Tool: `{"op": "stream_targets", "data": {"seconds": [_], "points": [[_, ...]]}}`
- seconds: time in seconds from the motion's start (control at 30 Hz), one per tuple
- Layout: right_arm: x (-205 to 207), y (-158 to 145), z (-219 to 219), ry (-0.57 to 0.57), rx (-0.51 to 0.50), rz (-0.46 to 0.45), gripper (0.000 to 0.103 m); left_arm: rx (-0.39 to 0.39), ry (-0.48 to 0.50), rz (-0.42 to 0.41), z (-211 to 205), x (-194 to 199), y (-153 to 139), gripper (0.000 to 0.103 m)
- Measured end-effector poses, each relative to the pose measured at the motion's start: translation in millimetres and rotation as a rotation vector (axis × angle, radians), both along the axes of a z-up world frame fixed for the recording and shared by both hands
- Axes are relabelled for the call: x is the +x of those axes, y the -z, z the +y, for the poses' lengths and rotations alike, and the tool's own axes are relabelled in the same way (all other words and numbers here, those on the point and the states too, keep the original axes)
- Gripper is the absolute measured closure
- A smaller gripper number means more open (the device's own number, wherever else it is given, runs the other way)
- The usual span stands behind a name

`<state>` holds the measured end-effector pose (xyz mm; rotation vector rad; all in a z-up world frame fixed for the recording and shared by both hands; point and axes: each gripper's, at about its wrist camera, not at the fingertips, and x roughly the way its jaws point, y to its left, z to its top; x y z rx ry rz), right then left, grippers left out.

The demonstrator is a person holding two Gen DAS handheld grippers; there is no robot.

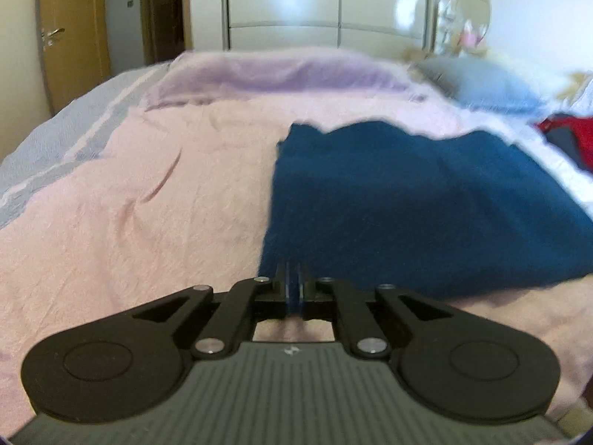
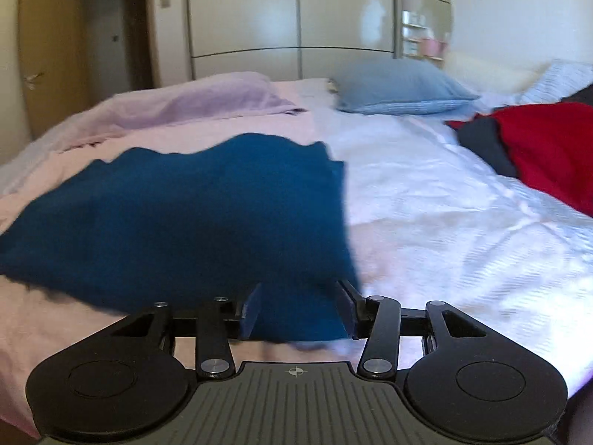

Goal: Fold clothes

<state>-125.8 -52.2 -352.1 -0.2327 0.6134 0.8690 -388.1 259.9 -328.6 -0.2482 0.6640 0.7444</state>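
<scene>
a blue cloth (image 1: 426, 204) lies flat on the bed (image 1: 129, 204). the left gripper (image 1: 293, 278) has its jaws clamped on the cloth's near left edge. the right gripper (image 2: 298, 307) has its jaws apart around the near right corner.

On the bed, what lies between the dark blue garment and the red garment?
In the right wrist view, only bare white bed sheet lies between the dark blue garment and the red garment; a dark grey garment sits against the red one.

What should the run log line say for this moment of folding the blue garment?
stage: gripping near edge | left gripper: shut on blue garment corner | right gripper: open, garment edge between pads | surface: bed
</scene>
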Motion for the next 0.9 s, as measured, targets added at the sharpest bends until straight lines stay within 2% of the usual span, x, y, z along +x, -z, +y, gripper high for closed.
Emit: {"op": "stream_targets", "data": {"seconds": [0.1,0.2,0.27,0.3,0.4,0.5,0.6,0.63,0.77,0.9], "points": [[12.4,27.9,3.2,0.052,-0.081,0.092,0.056,-0.026,-0.015,0.022,4.9,1.2,10.0,0.1],[16.4,23.2,-17.1,0.126,-0.029,0.181,0.056,-0.018,-0.021,0.031,-2.3,2.5,-0.9,0.1],[10.7,11.4,-26.3,0.137,-0.012,0.147,0.056,-0.019,-0.012,0.011,-8.4,-0.1,-8.2,0.098],[8.4,6.7,-31.0,0.138,-0.002,0.135,0.056,-0.031,-0.026,0.034,-10.0,0.7,-7.3,0.097],[9.5,5.9,-38.8,0.173,-0.026,0.19,0.056,-0.073,-0.079,0.118,-14.0,4.2,-2.4,0.097],[-2.4,-3.5,-51.4,0.187,-0.006,0.226,0.056,-0.083,-0.107,0.144,-30.7,0.2,-11.0,0.097],[-23.2,-15.9,-55.3,0.161,-0.014,0.226,0.056,-0.079,-0.114,0.172,-50.2,-1.5,-21.6,0.093],[-30.1,-19.3,-55.2,0.155,-0.02,0.225,0.056,-0.075,-0.11,0.17,-56.9,-1.9,-26.3,0.092],[-55.3,-30.3,-52.2,0.134,-0.016,0.234,0.056,-0.062,-0.1,0.149,-84.0,-8.0,-45.4,0.077],[-81.1,-37.3,-53.3,0.1,-0.004,0.225,0.056,-0.048,-0.074,0.123,-108.8,-21.5,-60.9,0.076]]}}
